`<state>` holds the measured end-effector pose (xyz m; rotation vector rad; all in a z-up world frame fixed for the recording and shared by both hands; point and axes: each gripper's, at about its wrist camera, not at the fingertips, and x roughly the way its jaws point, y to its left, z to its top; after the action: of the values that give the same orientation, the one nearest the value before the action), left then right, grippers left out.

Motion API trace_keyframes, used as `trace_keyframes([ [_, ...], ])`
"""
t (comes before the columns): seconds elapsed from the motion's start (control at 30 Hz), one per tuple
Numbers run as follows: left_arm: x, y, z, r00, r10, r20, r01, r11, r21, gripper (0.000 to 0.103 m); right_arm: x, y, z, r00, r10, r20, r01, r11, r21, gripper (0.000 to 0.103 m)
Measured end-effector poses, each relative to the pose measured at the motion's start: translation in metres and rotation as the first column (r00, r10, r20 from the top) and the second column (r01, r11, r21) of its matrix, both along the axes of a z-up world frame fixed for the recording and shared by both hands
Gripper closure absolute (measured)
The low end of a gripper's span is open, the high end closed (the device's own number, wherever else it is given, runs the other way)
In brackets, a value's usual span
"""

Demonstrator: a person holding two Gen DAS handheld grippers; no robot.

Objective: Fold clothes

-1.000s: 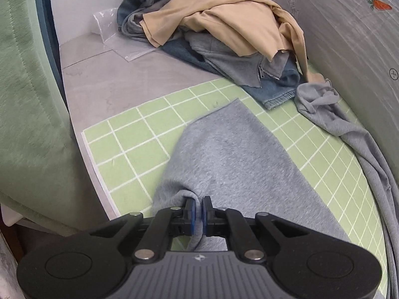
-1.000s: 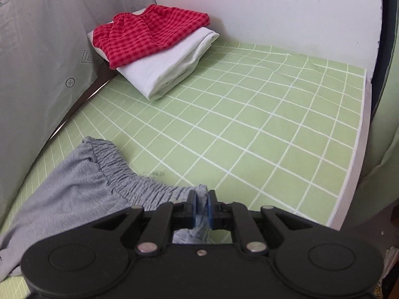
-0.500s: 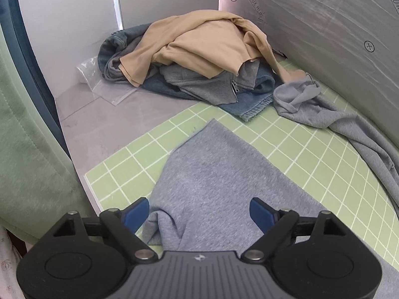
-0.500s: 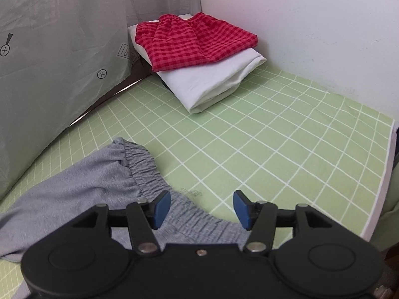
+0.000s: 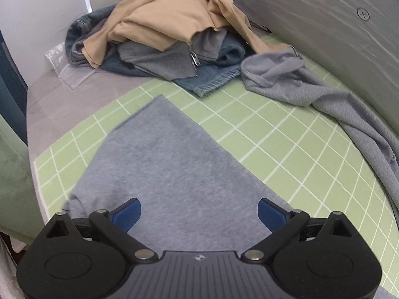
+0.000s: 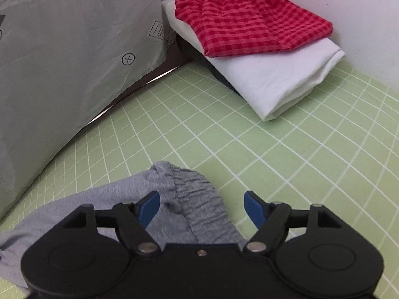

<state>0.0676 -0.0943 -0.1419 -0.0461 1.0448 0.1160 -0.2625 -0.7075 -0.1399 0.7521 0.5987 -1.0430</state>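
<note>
Item: grey sweatpants (image 5: 169, 164), spread on green grid mat (image 5: 286, 134), fold not finished. My left claw (image 5: 199, 211) stands wide apart over one leg, having just been opening, nothing pinched. My right claw (image 6: 202, 205), likewise just opening, brackets the elastic waistband (image 6: 197, 191) without pressing. Done: red check garment (image 6: 249, 20) on white folded cloth (image 6: 279, 79). Left: heap of unfolded clothes (image 5: 164, 32).
</note>
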Motion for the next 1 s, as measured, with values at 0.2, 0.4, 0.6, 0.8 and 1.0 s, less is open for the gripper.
trace_keyframes([
  [0.2,0.000,-0.030,-0.017,0.998,-0.035,-0.060,0.037,0.999,0.033,0.004,0.032,-0.025,-0.011,0.998,0.046,-0.034,-0.045,0.999,0.015,0.080],
  [0.4,-0.003,-0.038,-0.028,0.993,-0.054,-0.104,0.060,0.997,0.054,0.004,0.035,-0.078,0.010,0.988,-0.092,-0.126,0.075,0.988,-0.134,0.091],
  [0.6,-0.007,-0.041,-0.031,0.994,-0.054,-0.097,0.057,0.998,0.026,0.002,0.034,-0.083,0.030,0.961,-0.174,-0.214,0.121,0.964,-0.237,0.034],
  [0.8,0.004,-0.046,-0.027,0.993,-0.084,-0.079,0.084,0.996,0.000,0.002,0.045,-0.010,0.022,0.963,-0.050,-0.264,-0.012,0.974,-0.227,0.017],
  [1.0,0.038,-0.062,-0.013,0.989,-0.148,-0.015,0.148,0.989,-0.006,0.002,0.061,0.044,0.001,0.958,0.028,-0.285,-0.075,0.985,-0.153,0.016],
])
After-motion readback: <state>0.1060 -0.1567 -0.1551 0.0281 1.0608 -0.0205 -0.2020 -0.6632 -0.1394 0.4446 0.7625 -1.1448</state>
